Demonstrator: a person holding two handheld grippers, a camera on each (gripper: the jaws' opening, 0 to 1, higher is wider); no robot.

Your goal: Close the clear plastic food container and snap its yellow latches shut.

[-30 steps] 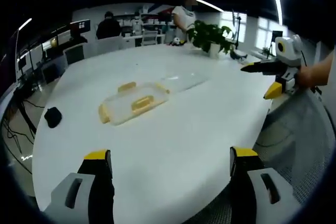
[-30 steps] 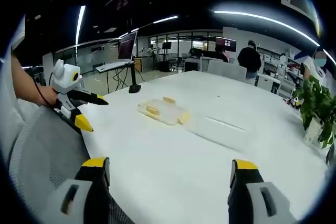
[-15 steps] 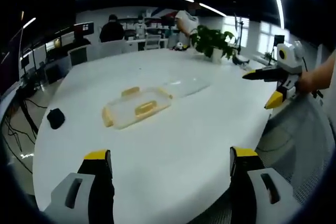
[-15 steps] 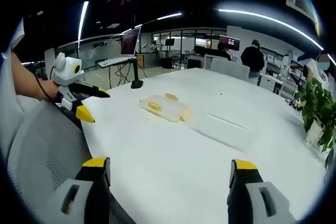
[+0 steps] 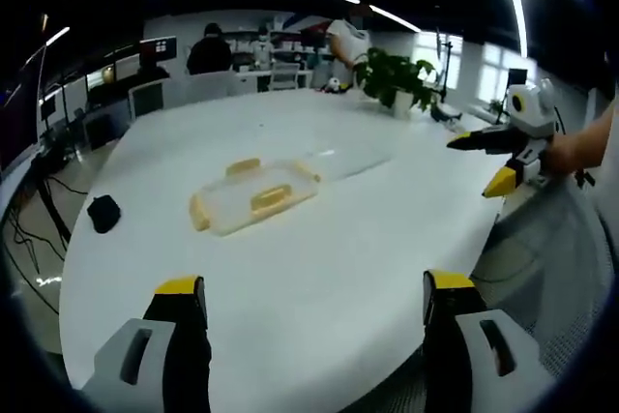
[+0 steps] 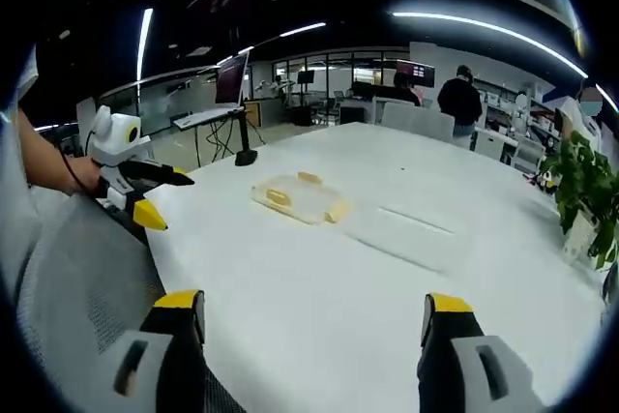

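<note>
A clear piece with yellow latches [image 5: 253, 196] lies flat on the white table [image 5: 319, 258], with a clear plastic tub [image 5: 343, 157] just behind it to the right. In the right gripper view the latched piece [image 6: 298, 198] lies left of the tub [image 6: 406, 234]. My left gripper [image 5: 314, 287] is open and empty, well short of both. My right gripper [image 6: 311, 302] is open and empty too, hanging over the table's near edge. Each gripper also appears in the other's view, held in a hand off the table's edge: right gripper [image 5: 479, 163], left gripper [image 6: 166, 198].
A small black object [image 5: 102, 212] lies near the table's left edge. A potted plant [image 5: 392, 74] stands at the far end. A grey mesh chair [image 5: 551, 249] sits by the table's edge. People and desks are far behind, and a monitor on a stand [image 6: 242, 113].
Both views have shifted slightly with the hands. The latched piece and the tub lie where they were, and both grippers stay open.
</note>
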